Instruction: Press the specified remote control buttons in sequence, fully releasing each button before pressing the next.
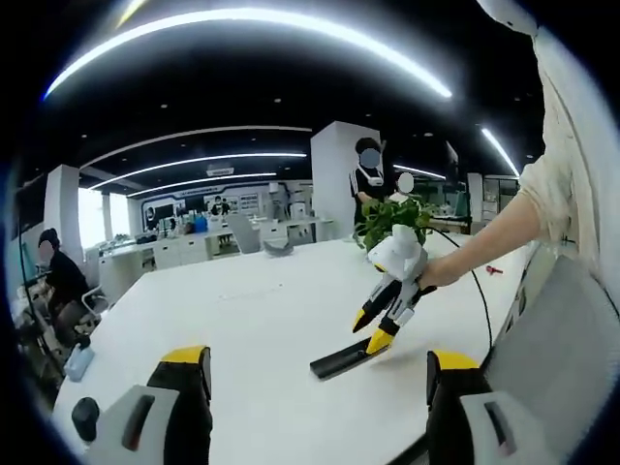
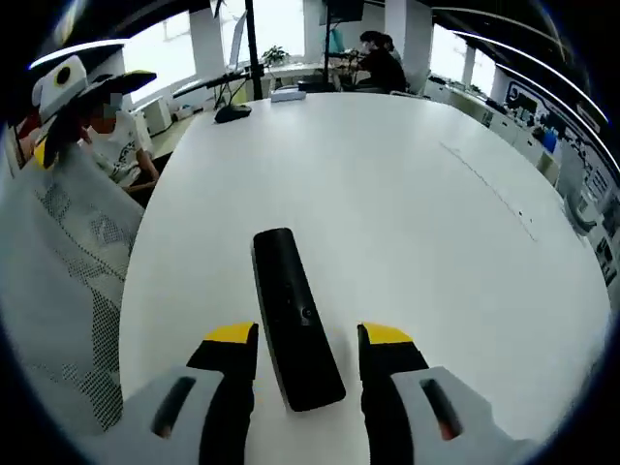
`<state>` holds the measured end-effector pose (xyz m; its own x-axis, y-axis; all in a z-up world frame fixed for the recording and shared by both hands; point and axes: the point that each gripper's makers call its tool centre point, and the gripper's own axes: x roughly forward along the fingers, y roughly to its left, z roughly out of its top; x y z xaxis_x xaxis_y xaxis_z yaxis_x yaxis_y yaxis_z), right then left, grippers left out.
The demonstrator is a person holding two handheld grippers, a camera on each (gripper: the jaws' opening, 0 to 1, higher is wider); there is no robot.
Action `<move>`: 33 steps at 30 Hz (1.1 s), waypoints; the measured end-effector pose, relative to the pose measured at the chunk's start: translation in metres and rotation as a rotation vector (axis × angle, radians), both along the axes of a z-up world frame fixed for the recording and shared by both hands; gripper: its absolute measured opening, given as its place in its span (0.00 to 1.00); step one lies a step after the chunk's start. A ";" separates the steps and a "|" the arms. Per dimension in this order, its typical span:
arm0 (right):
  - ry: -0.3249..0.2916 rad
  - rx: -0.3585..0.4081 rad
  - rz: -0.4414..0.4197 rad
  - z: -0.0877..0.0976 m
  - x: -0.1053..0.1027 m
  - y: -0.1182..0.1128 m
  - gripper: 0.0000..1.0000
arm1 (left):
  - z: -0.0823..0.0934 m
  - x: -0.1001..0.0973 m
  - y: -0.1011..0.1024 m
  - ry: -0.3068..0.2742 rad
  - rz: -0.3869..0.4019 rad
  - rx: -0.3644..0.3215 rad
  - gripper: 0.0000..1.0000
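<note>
- The remote control point(image 2: 294, 320) is black all over; it also shows black in the left gripper view point(image 1: 344, 360).
- The tabletop point(image 2: 407, 194) is plain white.
- The right gripper point(image 2: 308, 347) has black fingers point(image 2: 231, 351) with yellow tips and a grey body.
- The left gripper point(image 1: 320, 366) has the same yellow-tipped black fingers point(image 1: 189, 363).
- The chair back point(image 2: 58, 281) is grey mesh.
- The plant point(image 1: 392, 215) is green.

**Two views facing across one counter**

The left gripper view looks level and from afar across the broad white counter point(image 1: 262, 320) toward the slim black rectangular remote point(image 1: 344, 359). The right gripper view looks steeply down, close over it. Both share the remote and the counter.
</note>
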<state>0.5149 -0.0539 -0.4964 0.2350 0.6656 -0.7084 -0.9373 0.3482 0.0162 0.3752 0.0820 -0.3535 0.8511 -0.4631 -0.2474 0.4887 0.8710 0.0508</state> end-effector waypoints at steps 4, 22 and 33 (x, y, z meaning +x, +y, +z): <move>0.001 0.130 -0.139 0.024 -0.003 0.004 0.68 | 0.000 0.000 0.000 -0.001 0.002 0.002 0.96; -0.085 0.355 -0.396 0.117 -0.059 -0.033 1.00 | -0.009 -0.001 0.017 -0.026 -0.004 -0.012 0.95; -0.206 0.308 -0.477 0.151 -0.092 -0.073 1.00 | 0.001 -0.002 0.007 -0.053 -0.015 -0.022 0.95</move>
